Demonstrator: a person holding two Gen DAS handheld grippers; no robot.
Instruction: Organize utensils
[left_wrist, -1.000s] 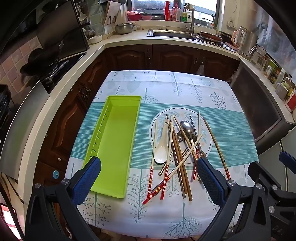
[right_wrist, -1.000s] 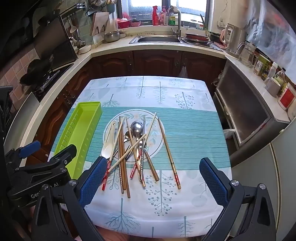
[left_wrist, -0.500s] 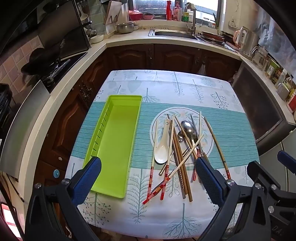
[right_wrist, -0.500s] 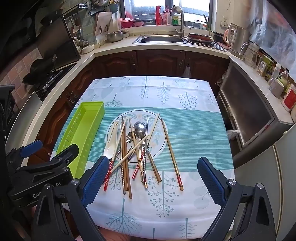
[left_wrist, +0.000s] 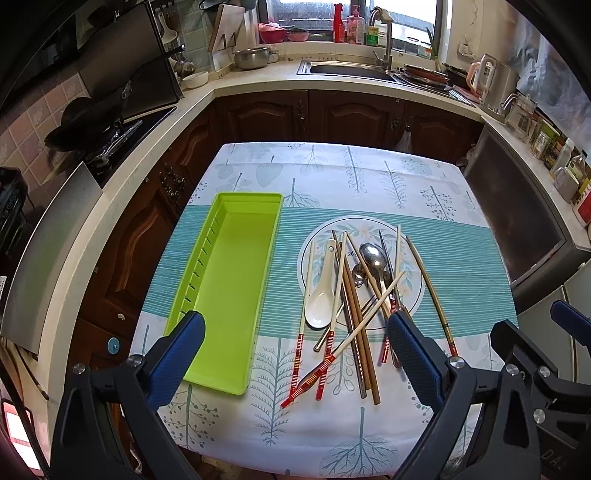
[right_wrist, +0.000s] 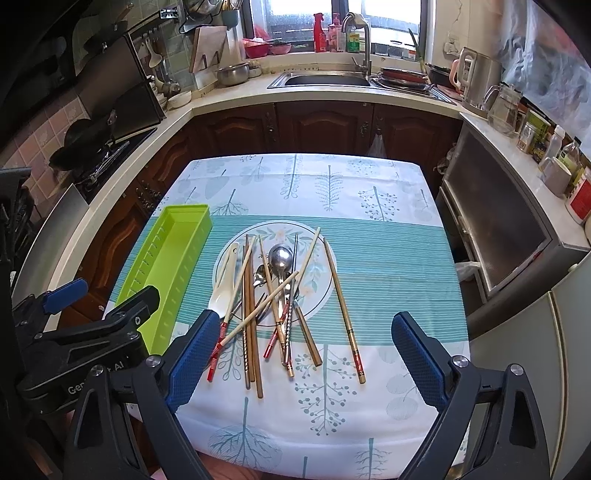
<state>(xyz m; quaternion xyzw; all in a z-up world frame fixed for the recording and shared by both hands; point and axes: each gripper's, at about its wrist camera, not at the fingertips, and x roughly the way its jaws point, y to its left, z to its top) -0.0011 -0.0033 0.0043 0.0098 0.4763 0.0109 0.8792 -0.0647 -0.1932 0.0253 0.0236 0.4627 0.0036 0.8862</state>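
Left wrist view: I log a lime-green utensil tray (left_wrist: 229, 291), empty, left of a round plate (left_wrist: 369, 225) heaped with chopsticks (left_wrist: 354, 317), a white ceramic spoon (left_wrist: 320, 295) and a steel spoon (left_wrist: 373, 255). My left gripper (left_wrist: 295, 358) hovers above the tablecloth (left_wrist: 332, 173), jaws apart, holding nothing.

Right wrist view: same pile; one chopstick (right_wrist: 343, 306) lies apart, right. My right gripper (right_wrist: 304, 363) hovers, jaws spread wide.

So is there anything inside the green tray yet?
No, the green tray shows only its bare floor; the utensils lie beside it.
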